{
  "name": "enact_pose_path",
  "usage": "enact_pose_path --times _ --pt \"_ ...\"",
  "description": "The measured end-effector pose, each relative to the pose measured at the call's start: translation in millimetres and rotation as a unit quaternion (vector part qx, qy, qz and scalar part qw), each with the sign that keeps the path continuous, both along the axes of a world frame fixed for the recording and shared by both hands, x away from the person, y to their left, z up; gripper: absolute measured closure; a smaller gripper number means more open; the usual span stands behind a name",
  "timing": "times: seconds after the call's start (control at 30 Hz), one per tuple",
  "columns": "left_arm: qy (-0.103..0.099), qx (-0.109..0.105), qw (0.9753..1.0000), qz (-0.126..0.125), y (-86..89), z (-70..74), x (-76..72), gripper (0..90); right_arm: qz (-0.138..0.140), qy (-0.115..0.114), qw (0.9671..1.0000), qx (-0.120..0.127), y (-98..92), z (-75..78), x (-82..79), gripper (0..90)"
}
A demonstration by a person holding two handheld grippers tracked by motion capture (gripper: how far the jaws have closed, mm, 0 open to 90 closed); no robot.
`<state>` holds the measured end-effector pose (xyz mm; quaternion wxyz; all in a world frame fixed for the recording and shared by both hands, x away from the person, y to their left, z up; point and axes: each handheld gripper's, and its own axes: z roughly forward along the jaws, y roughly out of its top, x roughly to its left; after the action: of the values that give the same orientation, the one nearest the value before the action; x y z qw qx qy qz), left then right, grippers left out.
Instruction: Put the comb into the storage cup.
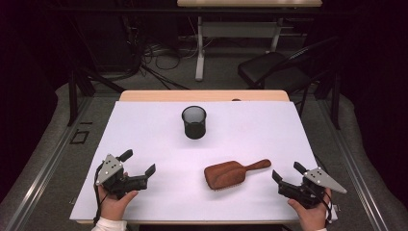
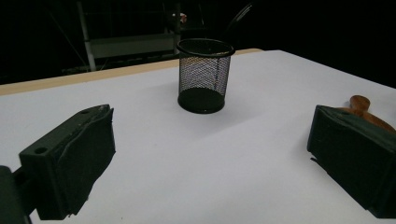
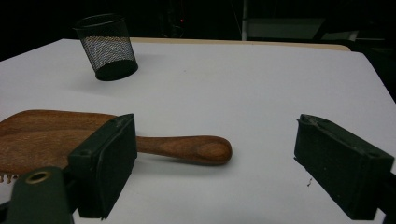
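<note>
Lying bristles-down on the white tabletop [image 1: 144, 134], the brown wooden paddle hairbrush [image 1: 231, 173] sits toward the right front, its handle pointing to the right and slightly away from the person. The high view places the left gripper [image 1: 139, 162] near the front left edge and the right gripper [image 1: 286, 171] near the front right edge, each held in a hand and well apart from the other. Both grippers stand wide apart at the jaws and hold nothing.

The right gripper view adds detail: the brush handle [image 3: 187, 148] runs across between the jaws without touching either, and bristle tips show under the brush head at the lower left. The left gripper view shows just the rounded handle end [image 2: 360, 102] rising behind one jaw.

The round black wire-mesh pen cup [image 1: 194, 121] stands upright at mid-table toward the far edge, well apart from the brush. The high view looks into its mouth and the left gripper view shows light through its mesh wall [image 2: 204, 74]; nothing is visible inside.

No writing or brand mark can be read on any item.
</note>
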<state>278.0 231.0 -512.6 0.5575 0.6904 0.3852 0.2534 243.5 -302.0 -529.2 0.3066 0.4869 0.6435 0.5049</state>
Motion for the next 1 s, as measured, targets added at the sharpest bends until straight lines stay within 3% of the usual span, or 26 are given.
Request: enact_pose_path --times 0.37,0.57,0.8,1.0 --pt "0.000 0.007 1.0000 0.001 0.2 -1.0 -1.7 1.0 -0.003 0.000 1.0000 -0.005 0.4 -0.4 2.4 15.3" --pt "-0.001 0.005 1.0000 0.001 0.0 -1.4 0.4 1.0 -0.004 -0.003 0.9999 -0.015 -0.2 -1.5 0.6 20.6" --pt "-0.001 0.015 0.9999 -0.005 -3.8 -1.6 -1.2 1.0 0.014 0.018 0.9996 -0.019 1.5 -3.0 2.8 34.4" --pt "0.006 0.015 0.9999 -0.002 -2.1 -3.6 -3.2 1.4 0.016 0.019 0.9996 -0.016 3.8 -2.7 8.3 35.0"
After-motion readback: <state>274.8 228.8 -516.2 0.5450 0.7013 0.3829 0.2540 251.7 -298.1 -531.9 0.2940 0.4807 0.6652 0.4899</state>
